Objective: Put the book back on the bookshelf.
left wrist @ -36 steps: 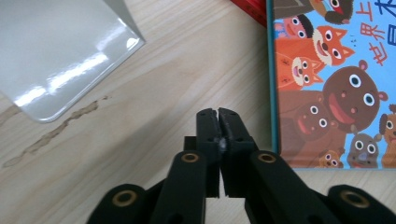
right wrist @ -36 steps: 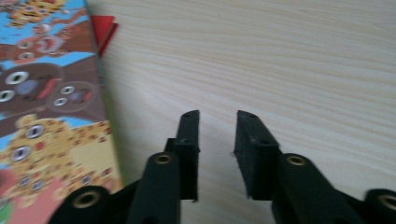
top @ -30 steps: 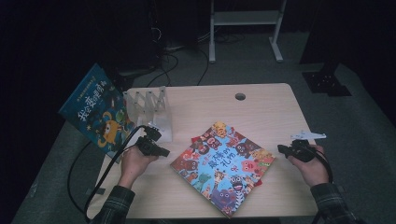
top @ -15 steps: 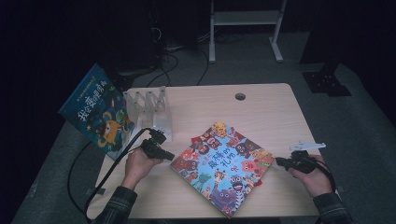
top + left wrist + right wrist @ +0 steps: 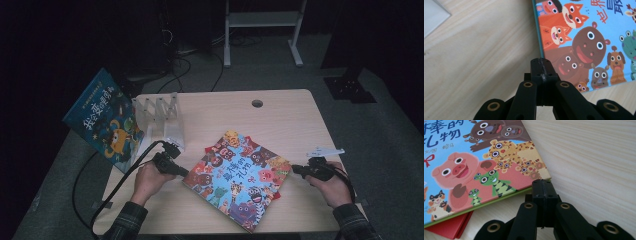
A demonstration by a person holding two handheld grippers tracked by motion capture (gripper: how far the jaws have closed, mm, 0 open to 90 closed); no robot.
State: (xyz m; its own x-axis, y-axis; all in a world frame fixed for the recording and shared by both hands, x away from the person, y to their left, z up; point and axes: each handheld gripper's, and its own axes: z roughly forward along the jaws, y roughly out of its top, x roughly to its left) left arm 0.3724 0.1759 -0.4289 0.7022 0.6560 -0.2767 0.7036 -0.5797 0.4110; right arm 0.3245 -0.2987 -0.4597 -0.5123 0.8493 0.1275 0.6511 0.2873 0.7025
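Observation:
A picture book [image 5: 239, 179] with cartoon animals on its cover lies flat and turned at an angle in the middle of the wooden table [image 5: 280, 120]. A red book or folder [image 5: 456, 226] pokes out from under it. My left gripper [image 5: 183, 171] is shut and empty, its tips right at the book's left edge [image 5: 541, 37]. My right gripper [image 5: 295, 170] is shut too, with nothing between its jaws; its tips rest beside the book's right corner [image 5: 544, 173]. Whether either one touches the book I cannot tell.
A clear acrylic book rack [image 5: 162, 120] stands at the table's back left. A blue picture book [image 5: 102, 117] leans off the table's left edge beside it. A cable hole [image 5: 257, 103] sits near the far edge. A white metal stand [image 5: 260, 20] is on the floor behind.
Both hands have drawn in a little toward the book's two sides. The book has not moved.

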